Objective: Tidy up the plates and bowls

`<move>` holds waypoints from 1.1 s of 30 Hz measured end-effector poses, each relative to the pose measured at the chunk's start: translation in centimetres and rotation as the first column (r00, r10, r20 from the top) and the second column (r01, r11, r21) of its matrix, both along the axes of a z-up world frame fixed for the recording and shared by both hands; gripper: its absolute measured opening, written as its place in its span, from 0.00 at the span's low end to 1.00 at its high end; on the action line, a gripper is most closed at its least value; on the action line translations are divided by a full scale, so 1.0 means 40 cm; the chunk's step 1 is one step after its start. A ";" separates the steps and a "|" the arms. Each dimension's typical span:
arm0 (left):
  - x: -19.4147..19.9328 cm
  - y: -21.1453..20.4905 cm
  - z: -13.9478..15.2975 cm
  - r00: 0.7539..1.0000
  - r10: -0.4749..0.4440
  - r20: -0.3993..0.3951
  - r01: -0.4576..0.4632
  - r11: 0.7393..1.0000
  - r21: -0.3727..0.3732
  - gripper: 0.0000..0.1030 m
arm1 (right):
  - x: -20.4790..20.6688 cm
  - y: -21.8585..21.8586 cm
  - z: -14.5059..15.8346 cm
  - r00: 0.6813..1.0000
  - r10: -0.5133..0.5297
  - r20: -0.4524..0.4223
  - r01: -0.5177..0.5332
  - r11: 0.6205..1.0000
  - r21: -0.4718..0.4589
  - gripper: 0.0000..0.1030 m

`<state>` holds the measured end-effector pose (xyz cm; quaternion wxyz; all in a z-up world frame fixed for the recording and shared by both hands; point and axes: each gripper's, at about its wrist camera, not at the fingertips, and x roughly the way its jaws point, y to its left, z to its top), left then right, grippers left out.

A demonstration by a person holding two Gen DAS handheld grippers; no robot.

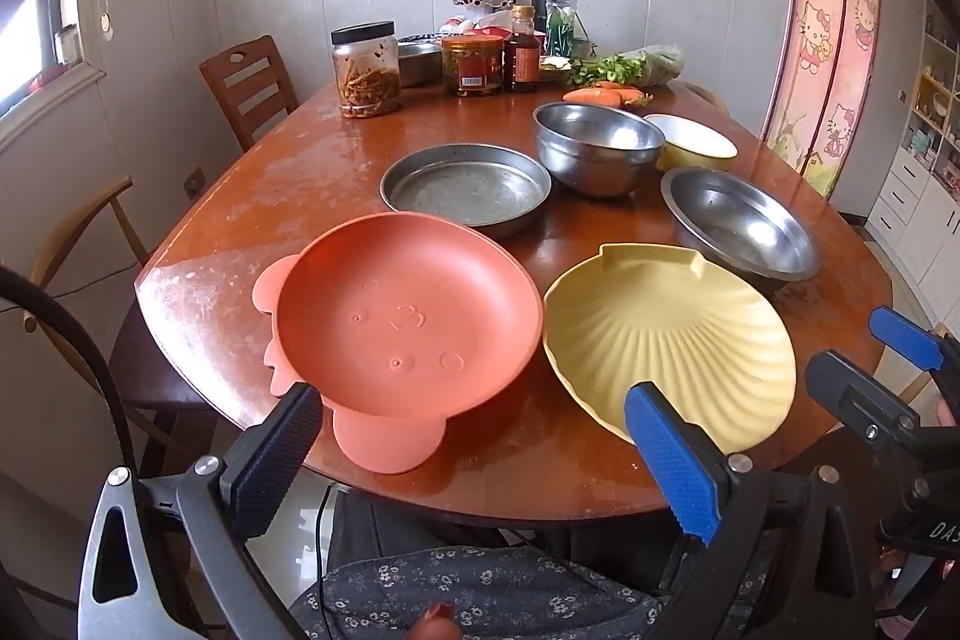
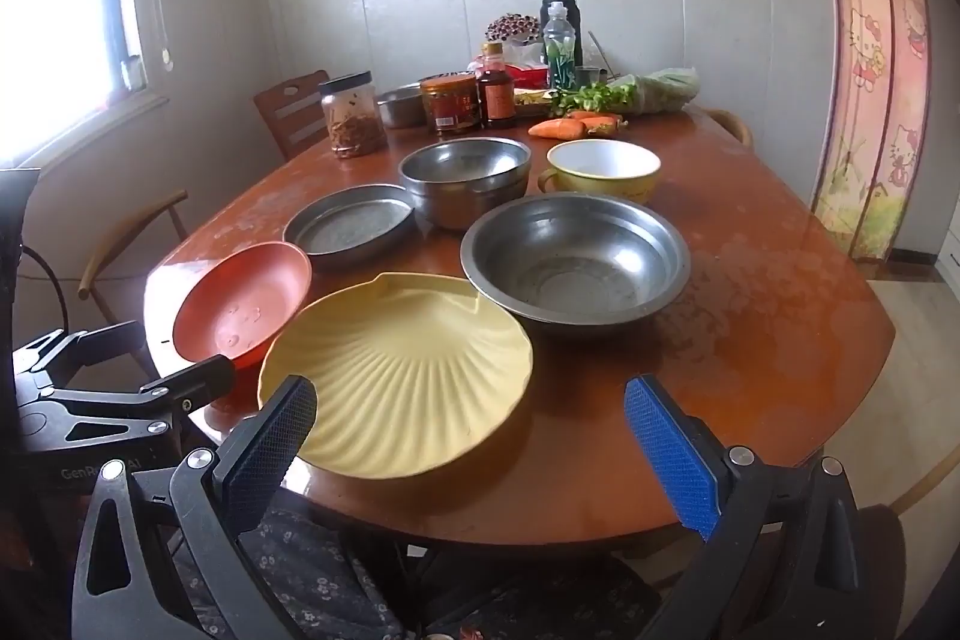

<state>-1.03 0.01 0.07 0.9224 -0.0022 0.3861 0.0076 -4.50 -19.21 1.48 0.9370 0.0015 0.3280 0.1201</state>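
Plates and bowls all sit on the wooden table [image 1: 240,232]. Left wrist view: left gripper [image 1: 474,430] fingers wide apart, empty, over the orange plate [image 1: 408,316], shell plate [image 1: 672,334] beside it. Right wrist view: right gripper [image 2: 468,424] also spread, empty, by the shell plate [image 2: 402,370], steel bowl [image 2: 576,262] just behind
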 end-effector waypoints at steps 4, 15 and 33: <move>-0.004 -0.001 0.006 1.000 0.003 0.005 -0.003 1.000 0.001 0.99 | -0.003 -0.001 0.003 1.000 0.000 0.004 0.000 1.000 -0.001 1.00; -0.011 -0.002 0.012 1.000 -0.003 0.008 0.003 1.000 0.003 0.99 | -0.006 0.005 0.010 1.000 0.000 0.012 0.000 1.000 -0.010 1.00; -0.013 -0.007 0.021 1.000 -0.015 0.012 0.015 1.000 0.006 0.99 | -0.013 0.000 0.018 1.000 -0.011 0.024 0.012 1.000 -0.019 1.00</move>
